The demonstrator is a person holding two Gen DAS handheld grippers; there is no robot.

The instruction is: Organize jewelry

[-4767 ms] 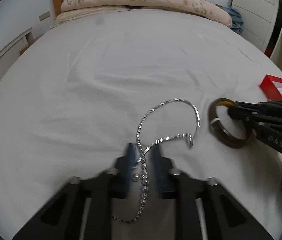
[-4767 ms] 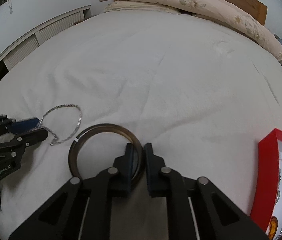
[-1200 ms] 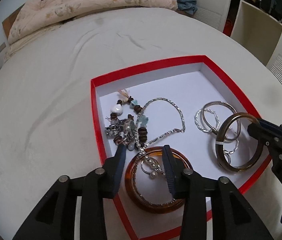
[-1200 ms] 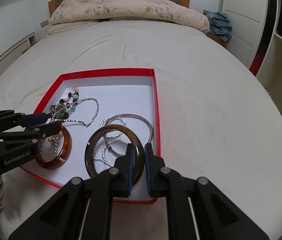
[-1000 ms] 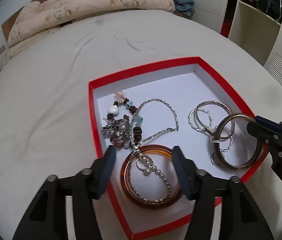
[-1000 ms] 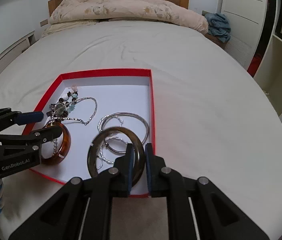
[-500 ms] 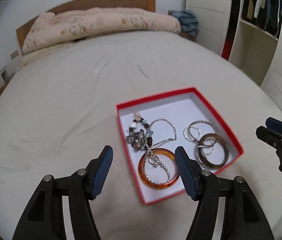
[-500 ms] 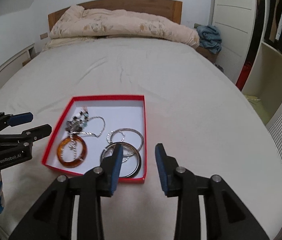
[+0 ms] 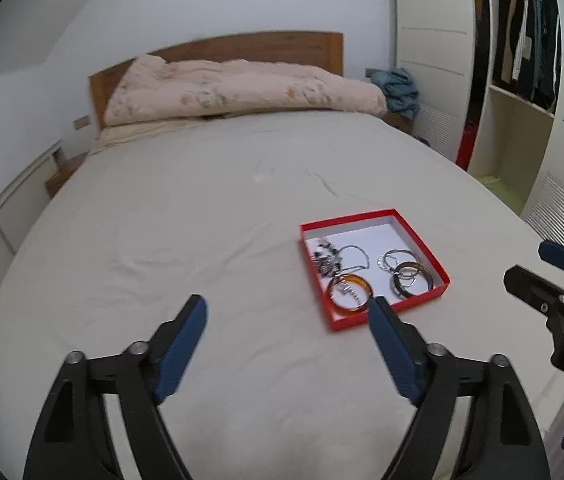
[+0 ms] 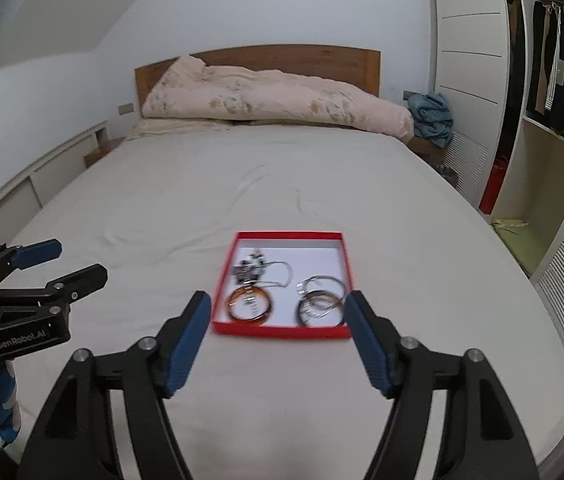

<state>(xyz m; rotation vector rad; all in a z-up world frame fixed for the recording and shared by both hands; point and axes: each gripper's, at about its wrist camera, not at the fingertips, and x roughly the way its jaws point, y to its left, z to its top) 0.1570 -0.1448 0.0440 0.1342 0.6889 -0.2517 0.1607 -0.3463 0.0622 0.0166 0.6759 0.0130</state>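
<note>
A red box (image 9: 348, 217) (image 10: 282, 331) lies on the white bed. Inside it are an amber bangle (image 9: 350, 294) (image 10: 249, 303) with a silver bead chain across it, a beaded necklace (image 9: 326, 260) (image 10: 250, 269), silver hoops (image 9: 396, 258) (image 10: 322, 282) and a dark brown bangle (image 9: 412, 280) (image 10: 318, 314). My left gripper (image 9: 286, 302) (image 10: 77, 259) hangs high above the sheet, left of the box, jaws opening, nothing between them. My right gripper (image 10: 277, 296) (image 9: 529, 262) hovers well back from the box's near edge, jaws opening and empty too.
A pink flowered quilt (image 9: 241, 88) is bunched against the wooden headboard (image 10: 257, 54). Blue clothes (image 10: 432, 118) lie right of it. An open wardrobe with shelves (image 10: 542, 120) lines the right side. Low white shelving (image 9: 1, 220) runs along the left wall.
The right gripper let go of the brown bangle, which now lies in the box. Both grippers rose and drew back from the box, and their jaws spread wider.
</note>
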